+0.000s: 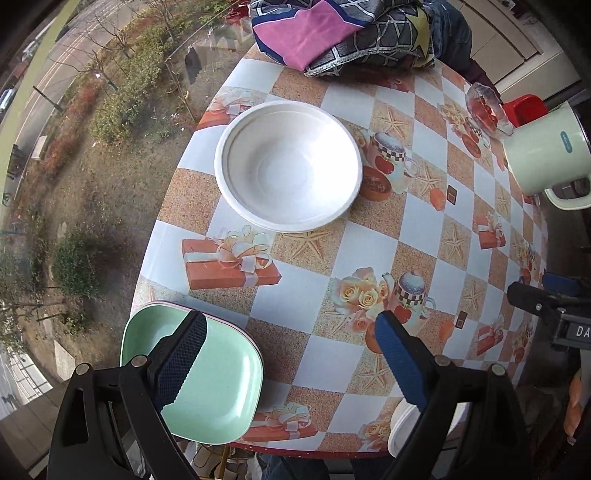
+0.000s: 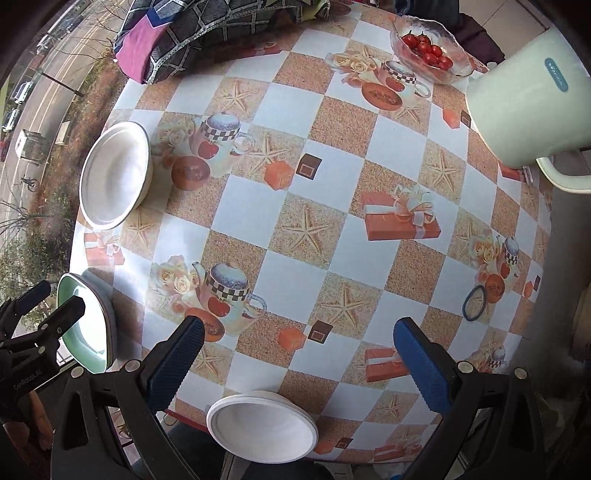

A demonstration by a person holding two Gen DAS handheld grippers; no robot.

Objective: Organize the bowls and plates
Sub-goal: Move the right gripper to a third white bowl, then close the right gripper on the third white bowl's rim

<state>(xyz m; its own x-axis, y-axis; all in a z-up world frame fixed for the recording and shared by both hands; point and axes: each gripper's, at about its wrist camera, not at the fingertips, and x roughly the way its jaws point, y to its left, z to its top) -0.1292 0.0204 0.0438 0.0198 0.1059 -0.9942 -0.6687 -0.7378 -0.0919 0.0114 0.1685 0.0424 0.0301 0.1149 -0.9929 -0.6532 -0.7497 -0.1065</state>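
A white bowl [image 1: 288,166] sits on the patterned table [image 1: 369,240] ahead of my left gripper [image 1: 291,343]; it also shows in the right wrist view [image 2: 114,173]. A mint green plate [image 1: 214,380] lies on a pink plate at the near left table edge, under my left finger [image 1: 181,354]. The left gripper is open and empty. A second white bowl [image 2: 262,428] sits at the near table edge, between and just below the fingers of my right gripper [image 2: 299,358], which is open and empty. The green plate also appears in the right wrist view [image 2: 88,325].
A pale green kettle [image 2: 528,99] stands at the far right. A glass bowl of cherry tomatoes [image 2: 428,48] is behind it. A folded patterned cloth [image 1: 340,33] lies at the far edge. A blue hair tie [image 2: 474,302] lies at right. A window borders the left side.
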